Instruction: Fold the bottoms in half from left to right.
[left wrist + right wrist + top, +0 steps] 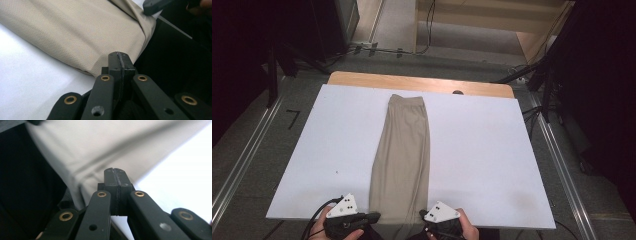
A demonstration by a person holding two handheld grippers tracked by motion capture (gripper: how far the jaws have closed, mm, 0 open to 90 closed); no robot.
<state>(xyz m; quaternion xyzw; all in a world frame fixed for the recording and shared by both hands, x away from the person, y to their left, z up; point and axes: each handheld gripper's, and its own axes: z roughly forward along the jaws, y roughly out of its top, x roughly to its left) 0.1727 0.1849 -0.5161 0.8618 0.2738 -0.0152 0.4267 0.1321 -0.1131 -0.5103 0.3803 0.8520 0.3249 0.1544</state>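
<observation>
Beige trousers (404,150) on white tabletop (482,160): light, limp, sure to sag. Best pinched at near hem corners. Left gripper (119,55) and right gripper (115,172) pressed together, empty.

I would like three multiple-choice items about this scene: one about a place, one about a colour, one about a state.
1. Where does the cloth lie on the board?
A. down the middle, from far edge to near edge
B. in the far left corner
C. across the right side

2. What colour is the cloth?
A. blue
B. beige
C. red

3. How do the jaws of the left claw stand?
A. wide open
C. shut together
B. half open around a cup

Answers:
1. A, the high view shows it running lengthwise along the board's middle.
2. B, it looks beige in the high view and the left gripper view.
3. C, the left gripper view shows the two jaws meeting with no gap.
</observation>
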